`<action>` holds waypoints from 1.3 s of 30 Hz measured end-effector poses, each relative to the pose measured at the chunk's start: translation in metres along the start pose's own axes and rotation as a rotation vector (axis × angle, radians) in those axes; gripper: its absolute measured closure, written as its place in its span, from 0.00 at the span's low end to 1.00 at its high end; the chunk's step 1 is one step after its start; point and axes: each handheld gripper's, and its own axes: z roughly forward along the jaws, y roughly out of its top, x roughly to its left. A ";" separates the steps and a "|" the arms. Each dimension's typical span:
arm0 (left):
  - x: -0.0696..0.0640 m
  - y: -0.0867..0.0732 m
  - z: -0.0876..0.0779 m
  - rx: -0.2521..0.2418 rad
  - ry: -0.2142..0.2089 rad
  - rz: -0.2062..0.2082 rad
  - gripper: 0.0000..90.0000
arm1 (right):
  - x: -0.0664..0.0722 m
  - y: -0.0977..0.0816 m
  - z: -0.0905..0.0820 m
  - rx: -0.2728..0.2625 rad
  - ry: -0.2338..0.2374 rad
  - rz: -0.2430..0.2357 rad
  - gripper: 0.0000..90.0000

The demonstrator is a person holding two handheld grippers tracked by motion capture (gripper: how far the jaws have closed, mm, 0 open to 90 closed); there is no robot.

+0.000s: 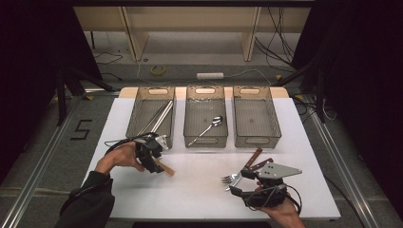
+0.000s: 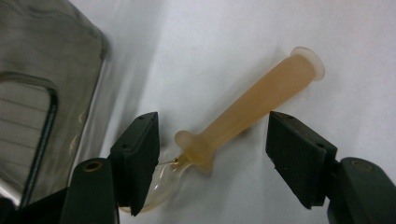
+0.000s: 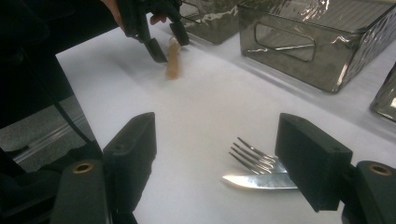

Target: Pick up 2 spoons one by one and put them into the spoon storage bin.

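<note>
Right tool (image 3: 215, 158) gapes — fork (image 3: 254, 158) and knife (image 3: 257, 181) between.

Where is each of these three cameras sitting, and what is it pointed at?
High view: above the person's side, looking forward and down on the table and three bins; forearms enter from below.
Left gripper view: rides the left gripper, looking along its open jaws at an orange-handled utensil.
Right gripper view: rides the right gripper, facing a fork and knife, open jaws below.
Shared: the right gripper view also catches the left gripper and the utensil.
</note>
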 end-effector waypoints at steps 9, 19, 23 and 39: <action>-0.003 0.000 0.001 0.015 0.020 0.040 0.54 | 0.000 0.000 -0.001 -0.002 0.003 -0.001 0.34; -0.005 -0.002 0.000 0.004 0.014 0.101 0.65 | 0.000 0.000 -0.001 0.000 0.002 -0.005 0.34; -0.007 -0.002 -0.001 0.006 0.014 0.116 0.68 | 0.001 0.000 -0.001 -0.001 0.003 -0.005 0.34; -0.009 -0.005 -0.001 -0.011 0.008 0.135 0.75 | 0.002 0.000 -0.001 0.007 0.004 -0.005 0.34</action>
